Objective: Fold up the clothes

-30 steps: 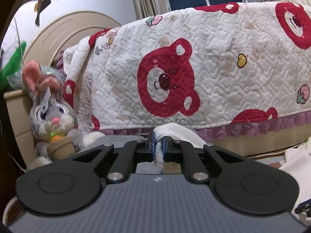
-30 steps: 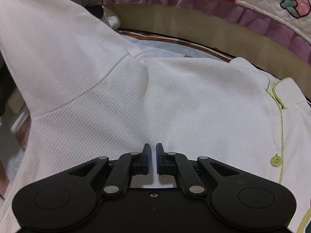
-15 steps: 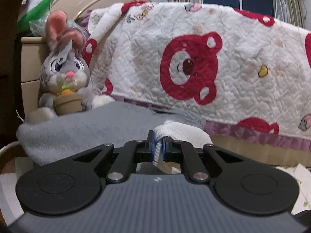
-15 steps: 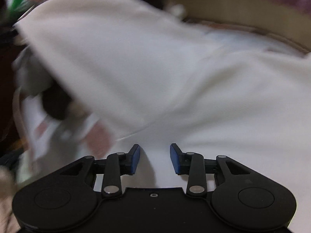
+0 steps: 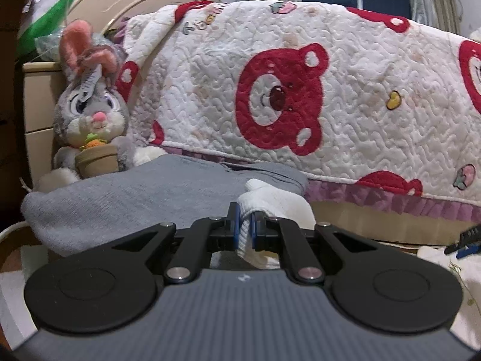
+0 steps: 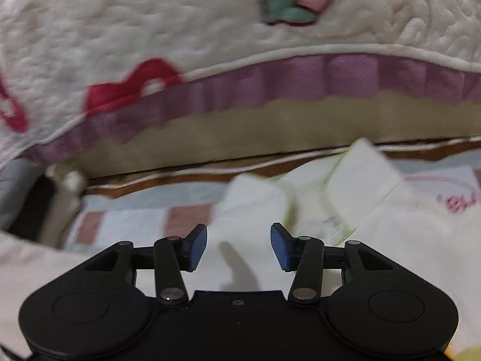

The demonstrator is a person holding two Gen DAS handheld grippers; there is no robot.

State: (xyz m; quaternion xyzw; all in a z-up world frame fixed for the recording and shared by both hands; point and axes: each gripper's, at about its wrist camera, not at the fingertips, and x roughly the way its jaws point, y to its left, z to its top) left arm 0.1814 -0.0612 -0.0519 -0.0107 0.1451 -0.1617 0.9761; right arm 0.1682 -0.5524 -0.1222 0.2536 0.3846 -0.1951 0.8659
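since a second ago the right gripper [image 6: 239, 248] has let go of the white shirt [image 6: 354, 210] and swung toward its collar end; its jaws are opening with nothing between them, likely to take a fresh hold. the left gripper [image 5: 244, 230] stays clamped on a bunched white edge of the shirt [image 5: 272, 201], probably anchoring it. a grey garment [image 5: 144, 198] lies at ten o'clock, a plush rabbit [image 5: 90, 114] beyond, and a bear quilt [image 5: 300, 105] at twelve.
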